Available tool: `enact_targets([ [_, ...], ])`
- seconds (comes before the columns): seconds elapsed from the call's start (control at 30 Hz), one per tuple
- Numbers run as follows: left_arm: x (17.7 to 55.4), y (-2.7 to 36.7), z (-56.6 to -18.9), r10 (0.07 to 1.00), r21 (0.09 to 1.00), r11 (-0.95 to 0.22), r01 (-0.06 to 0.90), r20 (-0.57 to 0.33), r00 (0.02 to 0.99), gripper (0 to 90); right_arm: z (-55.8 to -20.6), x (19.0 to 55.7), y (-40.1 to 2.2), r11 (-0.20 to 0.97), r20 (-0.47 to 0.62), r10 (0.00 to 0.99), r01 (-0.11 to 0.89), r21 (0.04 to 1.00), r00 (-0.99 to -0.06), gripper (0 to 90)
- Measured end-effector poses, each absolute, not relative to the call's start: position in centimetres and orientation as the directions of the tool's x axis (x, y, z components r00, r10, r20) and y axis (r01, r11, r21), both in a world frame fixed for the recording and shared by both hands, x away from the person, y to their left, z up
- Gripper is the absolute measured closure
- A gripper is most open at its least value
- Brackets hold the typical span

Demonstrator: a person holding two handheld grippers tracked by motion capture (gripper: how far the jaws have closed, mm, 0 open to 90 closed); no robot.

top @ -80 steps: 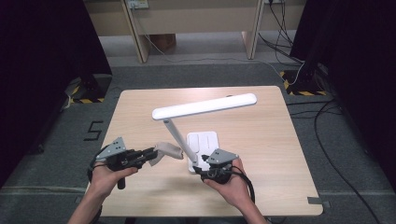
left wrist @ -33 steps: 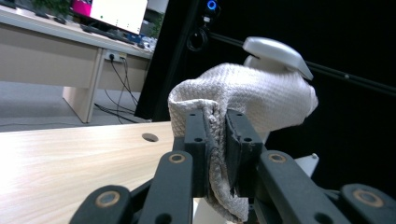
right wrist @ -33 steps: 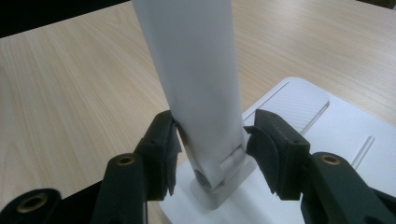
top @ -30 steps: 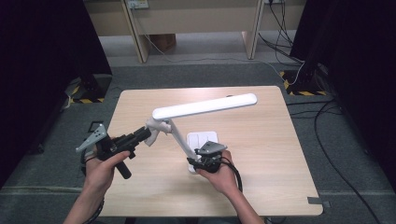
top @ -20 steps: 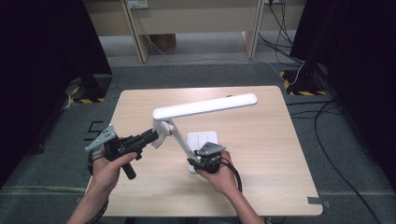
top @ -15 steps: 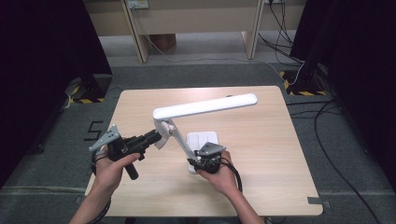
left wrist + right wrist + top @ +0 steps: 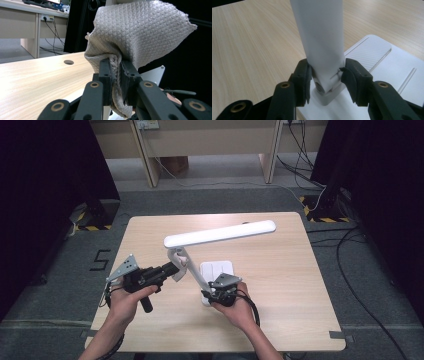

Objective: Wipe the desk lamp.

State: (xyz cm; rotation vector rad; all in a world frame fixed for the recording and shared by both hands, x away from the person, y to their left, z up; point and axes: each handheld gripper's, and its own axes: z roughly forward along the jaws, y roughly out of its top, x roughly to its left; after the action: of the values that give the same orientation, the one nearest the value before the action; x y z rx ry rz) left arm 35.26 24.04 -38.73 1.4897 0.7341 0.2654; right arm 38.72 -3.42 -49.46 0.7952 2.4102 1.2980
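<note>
Grey cloth [image 7: 140, 35]: a waffle-textured rag is pinched between the pressed-together jaws of the left gripper [image 7: 116, 75], bunched above them and hanging out below.
Left gripper pose: it is held level in the left hand [image 7: 127, 300] near the table's left edge, jaws aimed rightward at the lamp's upper joint [image 7: 177, 257]; in the high view the cloth is seen at that joint, just under the light bar.
Right gripper [image 7: 325, 75]: its jaws have just been closing and are set around the foot of the lamp arm [image 7: 322, 32] at the lower hinge, both pads touching its sides.
Right hand [image 7: 240, 305]: it is brought in from the near edge, the gripper pointed away from the person toward the base.
White desk lamp [image 7: 220, 232]: it is stood near the middle of the wooden table [image 7: 280, 285], its flat base [image 7: 217, 270] on the top, its arm slanted up to the left, its long light bar stretched to the right.
Surroundings: a round cable hole [image 7: 68, 62] is cut in the tabletop; wooden desk legs [image 7: 142, 150] and cables [image 7: 360, 285] are seen on the grey floor beyond; dark curtains are hung on both sides.
</note>
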Motion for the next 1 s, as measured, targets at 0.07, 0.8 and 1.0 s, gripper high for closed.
enact_targets([
  [0.07, 35.3, 24.0, -38.8, 0.589, 0.957, 0.093, 0.276, -0.276, 0.759, 79.7, -49.5, 38.7, -3.5, 0.442, 0.009, 0.593, 0.335, 0.832, -0.805, 56.8],
  [0.8, 35.8, 23.0, -41.3, 0.621, 0.949, 0.002, 0.316, -0.249, 0.743, 79.7, -49.6, 38.7, -3.5, 0.442, 0.004, 0.594, 0.331, 0.834, -0.805, 57.0],
  [1.0, 36.1, 22.6, -42.3, 0.623, 0.942, -0.008, 0.337, -0.259, 0.738, 79.7, -49.6, 38.7, -3.5, 0.443, 0.005, 0.593, 0.331, 0.833, -0.805, 57.0],
])
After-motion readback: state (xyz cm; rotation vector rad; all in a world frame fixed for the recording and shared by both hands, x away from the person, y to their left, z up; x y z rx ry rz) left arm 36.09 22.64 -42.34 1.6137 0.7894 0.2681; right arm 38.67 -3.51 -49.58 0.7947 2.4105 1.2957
